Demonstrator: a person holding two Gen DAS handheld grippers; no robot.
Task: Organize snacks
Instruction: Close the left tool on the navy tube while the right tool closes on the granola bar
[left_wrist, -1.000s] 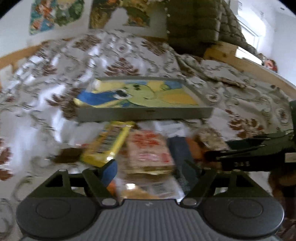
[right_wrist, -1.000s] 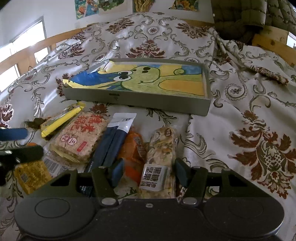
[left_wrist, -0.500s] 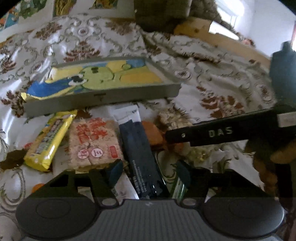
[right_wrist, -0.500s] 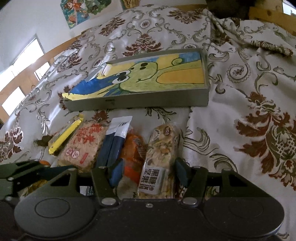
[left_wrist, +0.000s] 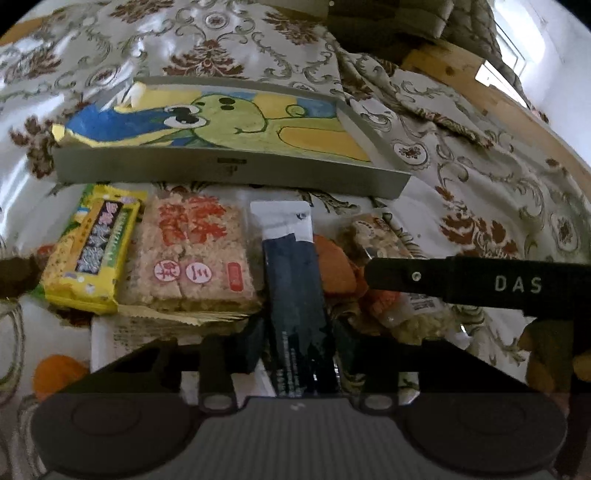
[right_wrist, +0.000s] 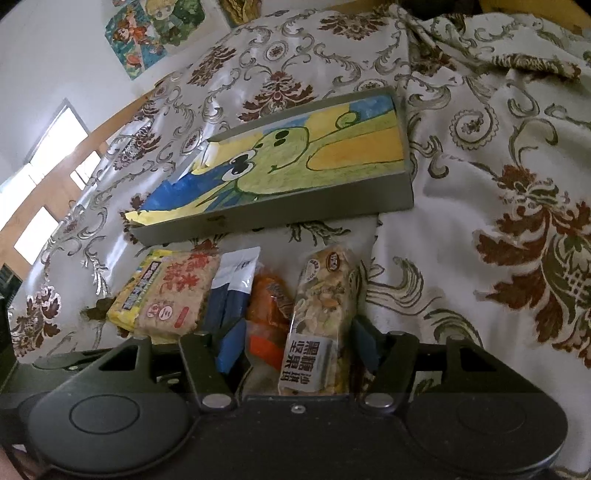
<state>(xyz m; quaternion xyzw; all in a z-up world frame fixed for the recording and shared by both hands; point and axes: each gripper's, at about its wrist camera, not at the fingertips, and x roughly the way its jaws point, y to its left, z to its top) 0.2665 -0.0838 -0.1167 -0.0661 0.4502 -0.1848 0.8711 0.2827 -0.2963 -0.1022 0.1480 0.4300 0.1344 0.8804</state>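
Left wrist view, grey tray (left_wrist: 229, 173) beyond tongs holding only frog drawing (left_wrist: 221, 125), left gripper (left_wrist: 295, 347) now straddling dark sachet (left_wrist: 295, 295), gaping; right gripper (right_wrist: 295, 350) gaping around nut bar (right_wrist: 321, 321), tilting further.

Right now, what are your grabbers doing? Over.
Left gripper open around dark blue packet. Right gripper open around nut bar. Grey painted tray beyond, nothing blocking.

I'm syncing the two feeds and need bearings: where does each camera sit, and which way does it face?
Left wrist: on the left gripper, looking over the dark blue packet toward the grey tray; the right gripper's finger crosses at right.
Right wrist: on the right gripper, open astride the nut bar.
Both show the tray and the snack row.
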